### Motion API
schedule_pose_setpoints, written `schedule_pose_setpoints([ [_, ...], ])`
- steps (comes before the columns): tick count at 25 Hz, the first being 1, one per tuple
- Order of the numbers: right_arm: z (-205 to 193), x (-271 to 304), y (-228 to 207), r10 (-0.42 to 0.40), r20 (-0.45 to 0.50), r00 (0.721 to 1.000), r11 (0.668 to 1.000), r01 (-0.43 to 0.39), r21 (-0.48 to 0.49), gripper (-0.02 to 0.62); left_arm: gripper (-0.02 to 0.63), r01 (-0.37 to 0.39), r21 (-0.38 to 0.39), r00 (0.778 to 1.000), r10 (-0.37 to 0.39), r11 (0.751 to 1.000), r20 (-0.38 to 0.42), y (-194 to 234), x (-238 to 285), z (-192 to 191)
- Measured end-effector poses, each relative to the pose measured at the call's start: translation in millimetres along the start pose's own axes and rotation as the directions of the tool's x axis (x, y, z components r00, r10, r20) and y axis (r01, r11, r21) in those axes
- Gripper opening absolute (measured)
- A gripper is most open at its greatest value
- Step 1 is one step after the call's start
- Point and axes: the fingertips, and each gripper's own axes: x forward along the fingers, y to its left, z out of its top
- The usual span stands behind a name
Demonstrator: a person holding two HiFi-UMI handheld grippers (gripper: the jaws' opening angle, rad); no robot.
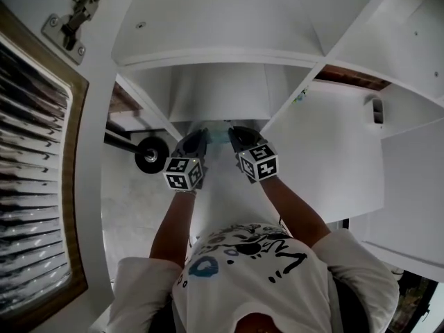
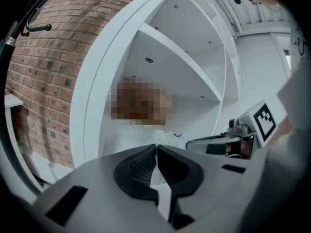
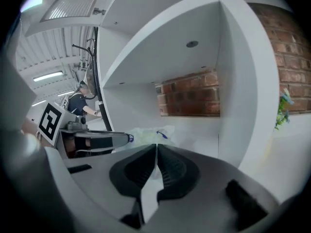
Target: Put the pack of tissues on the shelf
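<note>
The pack of tissues (image 1: 218,133) is a pale, plastic-wrapped bundle at the mouth of a white shelf compartment (image 1: 222,92), between my two grippers. My left gripper (image 1: 200,136) is shut, its tips pinching the near edge of the pack's (image 2: 167,137) wrap. In the left gripper view its jaws (image 2: 156,145) meet with a pale strip of wrap between the pads. My right gripper (image 1: 234,133) is shut in the same way (image 3: 156,144) on the other side of the pack (image 3: 150,133). Each gripper view shows the other gripper's fingers (image 2: 209,143) (image 3: 99,140) reaching to the pack.
The white shelf unit has several open compartments with dividers (image 1: 326,130) and a shelf board above (image 2: 180,57). A brick wall (image 3: 189,98) shows behind it. A black wheel (image 1: 151,154) sits low at the left, by a slatted panel (image 1: 28,186). A person (image 3: 80,103) stands far off.
</note>
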Motion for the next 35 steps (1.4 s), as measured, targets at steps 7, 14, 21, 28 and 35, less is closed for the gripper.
schedule_pose_setpoints([
  [7,-21.4,12.3,-4.2,-0.016,-0.054,0.998,1.000,0.015,-0.012,0.029,0.018,-0.020,-0.025,0.999,0.019,1.000,-0.045,8.4,8.9,-18.5],
  [14,-30.3,23.4,-15.8,-0.059,-0.091,0.994,0.998,0.059,-0.001,0.029,0.020,-0.069,-0.072,0.994,0.063,0.995,-0.086,17.2,26.3,-26.4],
  [21,-23.1,34.8,-22.2,-0.098,-0.092,0.991,0.991,0.105,0.079,0.031,0.021,-0.123,-0.152,0.992,0.116,0.981,-0.050,25.3,35.3,-15.5],
  [28,-17.9,27.1,-18.3,-0.081,-0.080,0.993,0.995,0.085,0.045,0.032,0.132,-0.133,-0.132,0.991,0.128,0.982,-0.043,25.5,23.9,-13.4],
  [35,-4.8,2.9,-7.9,-0.062,-0.037,0.997,0.996,0.065,0.059,0.032,0.150,-0.105,-0.103,0.994,0.105,0.989,-0.011,11.2,-0.8,-4.4],
])
